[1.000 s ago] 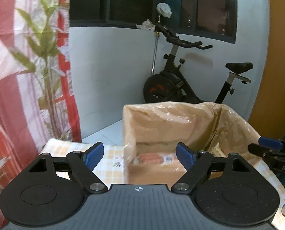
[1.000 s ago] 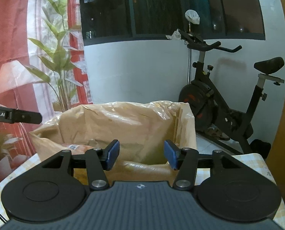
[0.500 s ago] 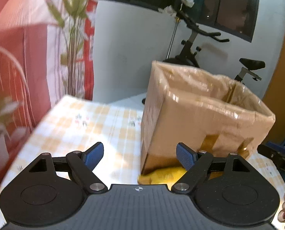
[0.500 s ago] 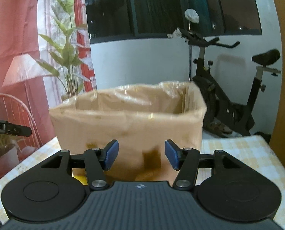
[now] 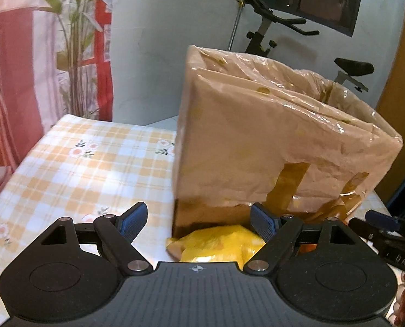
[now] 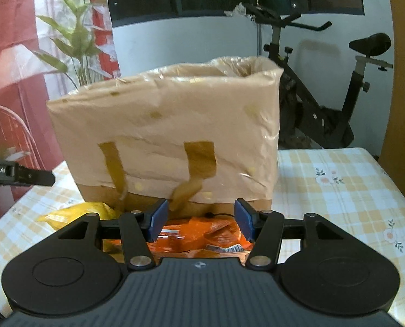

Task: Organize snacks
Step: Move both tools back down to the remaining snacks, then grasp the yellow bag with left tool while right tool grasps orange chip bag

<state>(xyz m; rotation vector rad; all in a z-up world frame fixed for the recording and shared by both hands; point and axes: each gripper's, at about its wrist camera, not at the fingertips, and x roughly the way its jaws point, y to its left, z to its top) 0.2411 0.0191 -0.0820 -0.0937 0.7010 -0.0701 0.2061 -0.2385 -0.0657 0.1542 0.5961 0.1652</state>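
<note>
A tall cardboard box (image 5: 270,141) lined with clear plastic stands on the checked tablecloth (image 5: 87,169); the right wrist view shows the box (image 6: 169,136) too. A yellow snack bag (image 5: 218,242) lies at its foot, below my left gripper (image 5: 199,220), which is open and hangs above it with nothing between the fingers. In the right wrist view an orange snack packet (image 6: 199,235) lies in front of the box, under my right gripper (image 6: 201,220). Its jaws stand apart and empty. The yellow snack bag (image 6: 77,212) shows to its left.
The tablecloth (image 6: 338,185) spreads right of the box. An exercise bike (image 6: 319,103) stands on the floor behind the table. A red patterned curtain (image 5: 17,76) and a plant (image 5: 74,41) are at the left. The right gripper's tip (image 5: 387,234) reaches into the left view.
Both grippers have sunk from above the box's open top to table level in front of it. The yellow and orange snack bags have come into view. Neither jaw opening has visibly changed.
</note>
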